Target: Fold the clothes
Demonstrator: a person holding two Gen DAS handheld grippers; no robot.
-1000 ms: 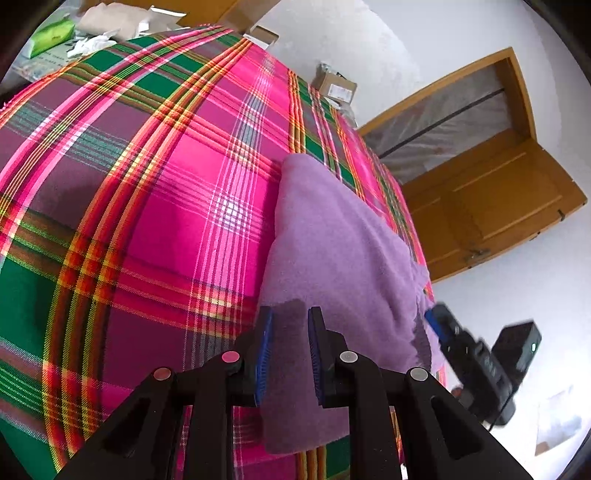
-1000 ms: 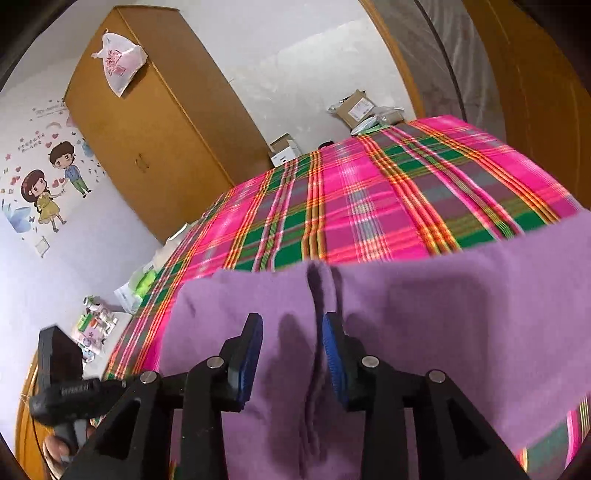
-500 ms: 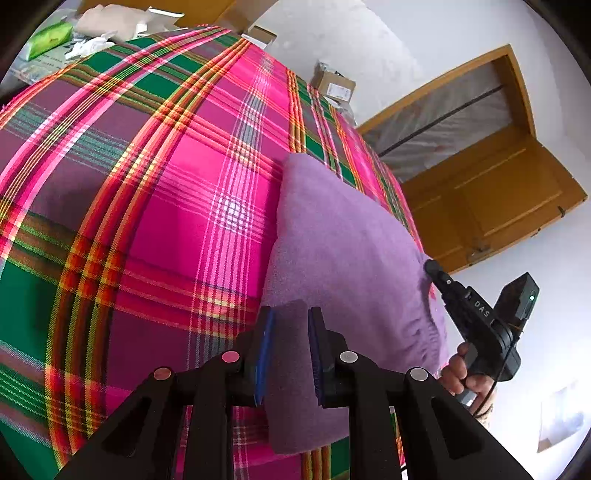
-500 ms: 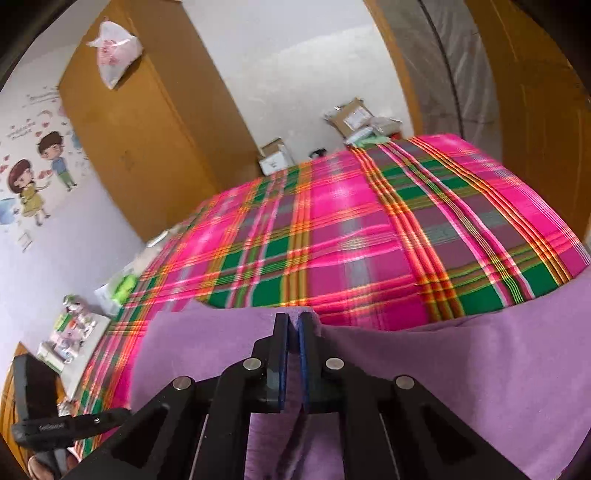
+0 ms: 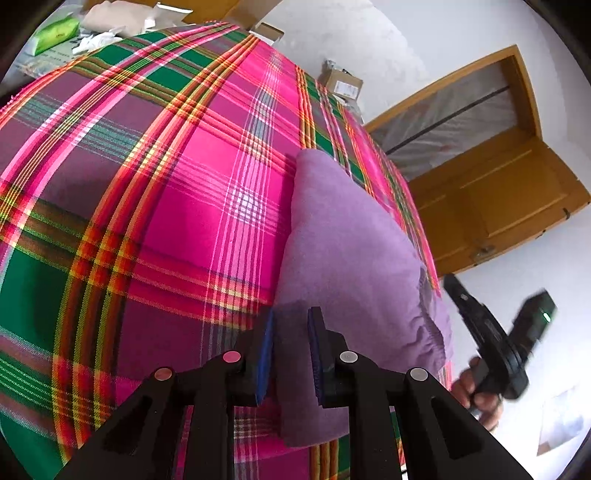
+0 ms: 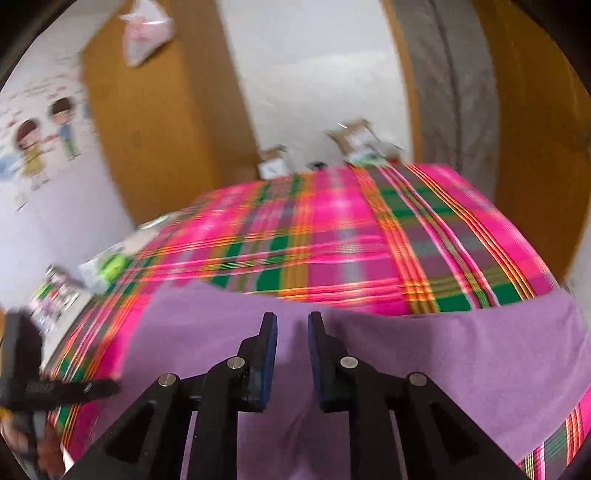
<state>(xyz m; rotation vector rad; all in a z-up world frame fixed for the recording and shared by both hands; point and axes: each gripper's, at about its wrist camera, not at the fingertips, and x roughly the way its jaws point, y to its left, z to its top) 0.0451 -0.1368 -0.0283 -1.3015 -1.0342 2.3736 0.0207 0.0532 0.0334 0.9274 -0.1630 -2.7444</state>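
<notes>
A purple garment [image 5: 351, 258] lies folded on a pink and green plaid bed sheet [image 5: 147, 184]. My left gripper [image 5: 290, 332] hovers open over the garment's near left edge, with cloth showing in the narrow gap between its fingers. In the right wrist view, which is motion-blurred, my right gripper [image 6: 291, 332] is open above the garment [image 6: 443, 350], nothing pinched between its pads. The right gripper [image 5: 491, 350], held by a hand [image 5: 480, 398], shows beyond the garment's right side. The left gripper [image 6: 22, 369] appears at the far left of the right wrist view.
A wooden door [image 5: 498, 203] stands past the bed's right side. Cardboard boxes [image 5: 340, 83] sit on the floor by the far wall. A wooden wardrobe [image 6: 166, 129] with a plastic bag [image 6: 146, 33] on top stands left. Clutter covers a bedside stand [image 6: 55, 295].
The right gripper went from open to shut on a raised ridge of the purple cloth, then opened again and drew back; the ridge has flattened. The left gripper has stayed put.
</notes>
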